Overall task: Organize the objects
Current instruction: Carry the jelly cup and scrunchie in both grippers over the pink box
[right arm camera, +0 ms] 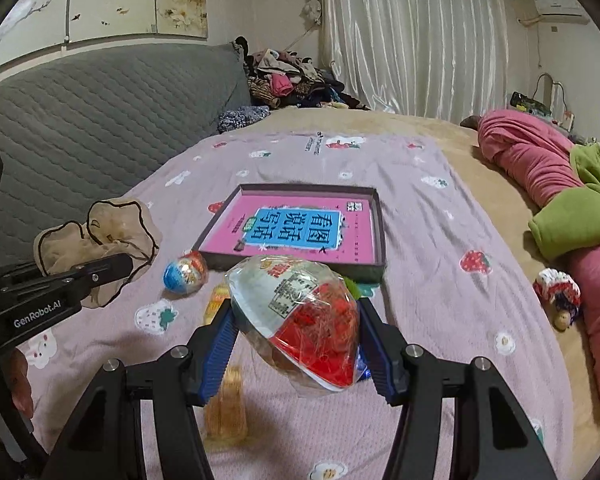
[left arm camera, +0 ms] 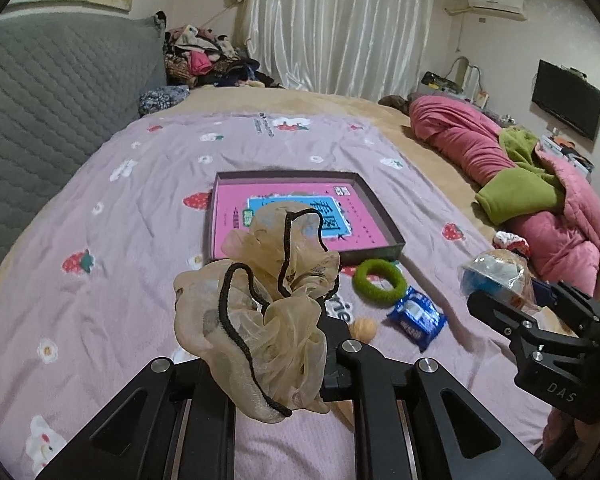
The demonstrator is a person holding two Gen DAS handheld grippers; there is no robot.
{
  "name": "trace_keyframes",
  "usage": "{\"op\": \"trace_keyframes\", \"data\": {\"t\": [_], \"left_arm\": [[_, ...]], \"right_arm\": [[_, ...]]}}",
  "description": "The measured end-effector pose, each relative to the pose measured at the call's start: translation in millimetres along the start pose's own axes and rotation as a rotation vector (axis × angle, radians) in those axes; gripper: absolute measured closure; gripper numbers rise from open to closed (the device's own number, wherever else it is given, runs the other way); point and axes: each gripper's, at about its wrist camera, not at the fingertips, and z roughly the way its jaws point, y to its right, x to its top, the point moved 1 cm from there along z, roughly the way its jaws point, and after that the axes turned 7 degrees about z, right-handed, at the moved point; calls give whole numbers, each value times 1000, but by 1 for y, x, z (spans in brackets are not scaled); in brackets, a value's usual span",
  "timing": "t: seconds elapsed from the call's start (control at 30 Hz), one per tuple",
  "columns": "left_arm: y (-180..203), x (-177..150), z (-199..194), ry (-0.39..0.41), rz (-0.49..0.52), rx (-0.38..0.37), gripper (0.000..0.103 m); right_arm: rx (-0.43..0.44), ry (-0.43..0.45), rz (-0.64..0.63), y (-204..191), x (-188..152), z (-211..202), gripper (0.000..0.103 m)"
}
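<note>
The left gripper's (left arm camera: 260, 344) jaws pinch a sheer beige scrunchie (left arm camera: 260, 300) with black edging; the right gripper's (right arm camera: 296, 320) ribbed blue jaws clamp a crinkly plastic-wrapped egg (right arm camera: 300, 312). Ahead of both lies a shallow square box (right arm camera: 376, 236) with a pink card on the lilac blanket (right arm camera: 440, 240). A fuzzy green ring (left arm camera: 378, 280) and a blue packet (left arm camera: 416, 318) lie right of the left jaws.

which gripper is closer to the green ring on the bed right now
Right, though the margin looks small. The green ring lies on the bedspread before the box. The right gripper, holding a wrapped egg toy, hovers just right of it; the left gripper, holding the scrunchie, sits left and nearer the camera.
</note>
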Motion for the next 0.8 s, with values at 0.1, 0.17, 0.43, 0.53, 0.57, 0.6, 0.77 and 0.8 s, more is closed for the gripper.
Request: {"op": "trace_keyframes", "data": {"t": [0.1,0.17,0.43,0.53,0.57,0.6,0.77,0.8], "left_arm": [[-4,9,4,-2,-10,-9,87],[-8,14,6,-5,-17,-15,87],[-21,38,17,-7,-6,7,87],[-23,51,23,0,0,17,87],[-24,56,26,-1,-1,17,87],[-25,60,29,0,0,18,87],[-23,79,46,1,6,7,87],[-23,82,50,0,6,3,87]], "right_arm": [[-3,4,-3,1,9,3,44],[-5,10,-9,2,15,4,44],[-29,39,-65,0,44,8,44],[-25,50,-70,0,56,9,44],[-25,55,-70,0,61,11,44],[-25,57,-73,-1,66,12,44],[-34,81,-84,-3,92,22,44],[-35,83,-82,-3,96,24,44]]}}
